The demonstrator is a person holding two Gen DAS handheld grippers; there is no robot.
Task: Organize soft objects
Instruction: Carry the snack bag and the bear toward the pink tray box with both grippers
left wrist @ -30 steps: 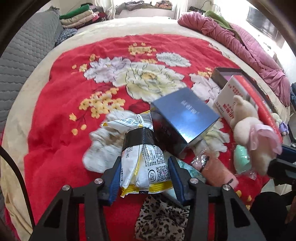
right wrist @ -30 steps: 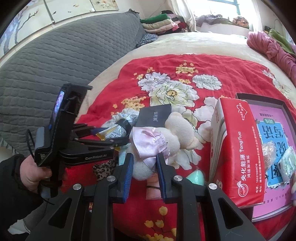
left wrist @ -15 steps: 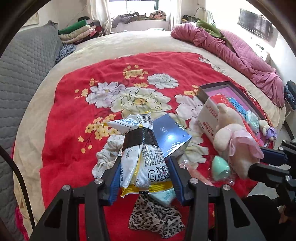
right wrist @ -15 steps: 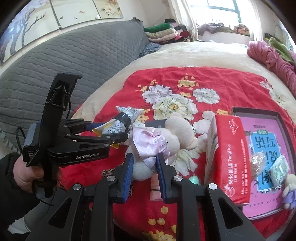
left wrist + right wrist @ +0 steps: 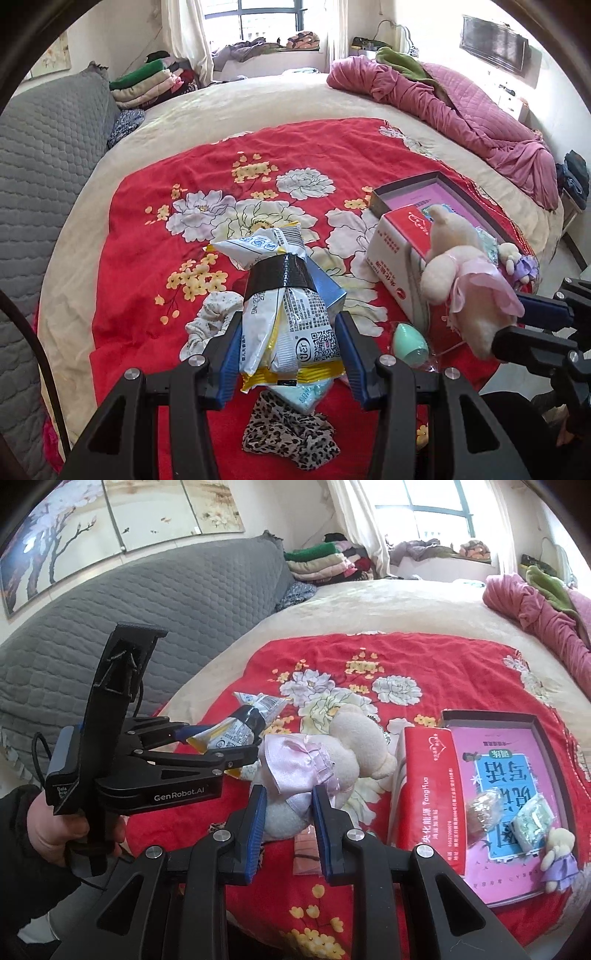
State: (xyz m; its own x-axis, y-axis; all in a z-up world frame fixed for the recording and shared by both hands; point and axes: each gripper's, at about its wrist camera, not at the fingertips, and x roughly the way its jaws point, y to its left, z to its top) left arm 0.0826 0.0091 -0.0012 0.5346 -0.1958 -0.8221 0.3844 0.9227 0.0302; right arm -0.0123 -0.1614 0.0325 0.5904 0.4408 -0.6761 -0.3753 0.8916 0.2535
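Note:
My left gripper [image 5: 287, 352] is shut on a white and yellow snack packet [image 5: 284, 306] bound with black tape, held above the red flowered blanket [image 5: 155, 236]. My right gripper [image 5: 288, 821] is shut on a cream plush bear in a pink dress [image 5: 314, 764], also lifted off the bed. In the left wrist view the plush bear [image 5: 461, 284] hangs at the right with the right gripper's fingers [image 5: 543, 314] on it. In the right wrist view the left gripper [image 5: 207, 742] holds the packet [image 5: 236, 727] at the left.
A red and white tissue box [image 5: 428, 786] and an open pink-lined box [image 5: 517, 775] holding small packets and a tiny plush lie at right. A blue box [image 5: 328, 288], mint egg sponge [image 5: 410, 341], leopard cloth [image 5: 288, 435] and white floral cloth [image 5: 210, 321] lie below. Grey quilted headboard [image 5: 147, 605] left.
Both grippers have risen with their loads; the bed and the things on it look farther away and more of the room shows.

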